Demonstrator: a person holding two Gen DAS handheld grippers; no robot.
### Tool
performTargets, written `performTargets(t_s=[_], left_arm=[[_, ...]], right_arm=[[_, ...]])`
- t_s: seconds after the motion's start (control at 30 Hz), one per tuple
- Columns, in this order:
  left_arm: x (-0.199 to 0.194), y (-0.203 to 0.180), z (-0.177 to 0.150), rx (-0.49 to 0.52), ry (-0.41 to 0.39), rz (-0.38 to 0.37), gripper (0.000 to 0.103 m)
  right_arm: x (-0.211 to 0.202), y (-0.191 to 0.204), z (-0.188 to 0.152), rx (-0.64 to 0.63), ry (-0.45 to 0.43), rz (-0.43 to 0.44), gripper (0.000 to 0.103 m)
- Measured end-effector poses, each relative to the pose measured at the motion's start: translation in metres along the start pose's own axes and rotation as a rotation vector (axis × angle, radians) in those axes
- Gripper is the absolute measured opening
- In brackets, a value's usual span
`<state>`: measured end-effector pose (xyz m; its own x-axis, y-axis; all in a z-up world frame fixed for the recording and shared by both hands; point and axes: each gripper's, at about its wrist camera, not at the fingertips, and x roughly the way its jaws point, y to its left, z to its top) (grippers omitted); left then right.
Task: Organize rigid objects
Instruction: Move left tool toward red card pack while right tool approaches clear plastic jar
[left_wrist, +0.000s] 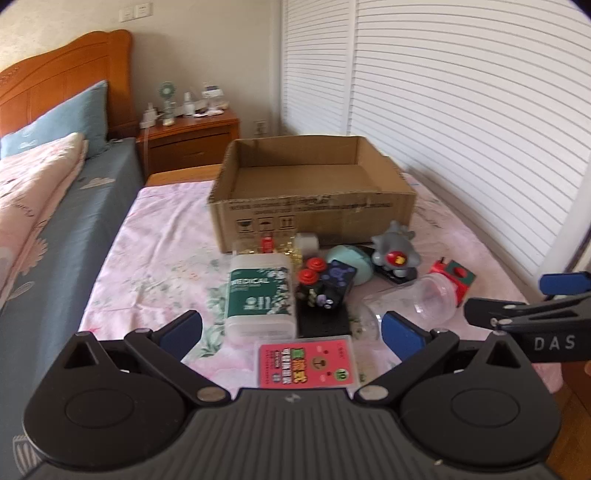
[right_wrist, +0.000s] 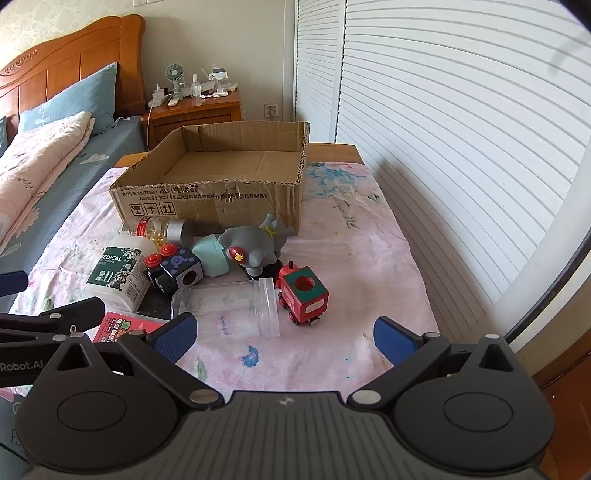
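Observation:
An open cardboard box (left_wrist: 314, 210) (right_wrist: 207, 201) stands on the pink floral cloth, and its inside looks bare. In front of it lies a heap: a white and green MEDICAL tub (left_wrist: 260, 295) (right_wrist: 116, 275), a pill bottle (right_wrist: 159, 229), a dark toy block with red knobs (left_wrist: 325, 284) (right_wrist: 177, 267), a mint round case (right_wrist: 210, 258), a grey figurine (left_wrist: 395, 254) (right_wrist: 255, 247), a clear jar on its side (left_wrist: 413, 302) (right_wrist: 229, 308), a red toy train (right_wrist: 303, 295) and a pink card pack (left_wrist: 306, 363). My left gripper (left_wrist: 291, 334) is open above the card pack. My right gripper (right_wrist: 284, 336) is open just in front of the jar.
A bed (left_wrist: 55, 206) with a blue pillow and pink quilt lies at the left. A wooden nightstand (right_wrist: 195, 110) with small items stands behind the box. White louvred doors (right_wrist: 443, 129) run along the right. The cloth to the right of the train (right_wrist: 369, 258) carries nothing.

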<state>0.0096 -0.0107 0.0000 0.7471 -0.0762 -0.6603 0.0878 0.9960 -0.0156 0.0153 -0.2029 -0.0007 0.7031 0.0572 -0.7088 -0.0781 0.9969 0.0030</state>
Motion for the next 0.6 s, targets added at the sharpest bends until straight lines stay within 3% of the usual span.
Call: performTargets(t_s=[0.3, 0.43, 0.6], left_arm=[[0.038, -0.001, -0.01, 0.121, 0.125, -0.132, 0.102], [0.062, 0.001, -0.021, 0.082, 0.185, -0.116, 0.102], [0.079, -0.003, -0.031, 0.055, 0.191, -0.095, 0.102]], right_arm=[[0.005, -0.017, -0.003, 0.036, -0.001, -0.008, 0.103], [0.009, -0.02, -0.004, 0.049, 0.004, -0.011, 0.103], [0.015, -0.022, -0.006, 0.047, 0.014, -0.013, 0.103]])
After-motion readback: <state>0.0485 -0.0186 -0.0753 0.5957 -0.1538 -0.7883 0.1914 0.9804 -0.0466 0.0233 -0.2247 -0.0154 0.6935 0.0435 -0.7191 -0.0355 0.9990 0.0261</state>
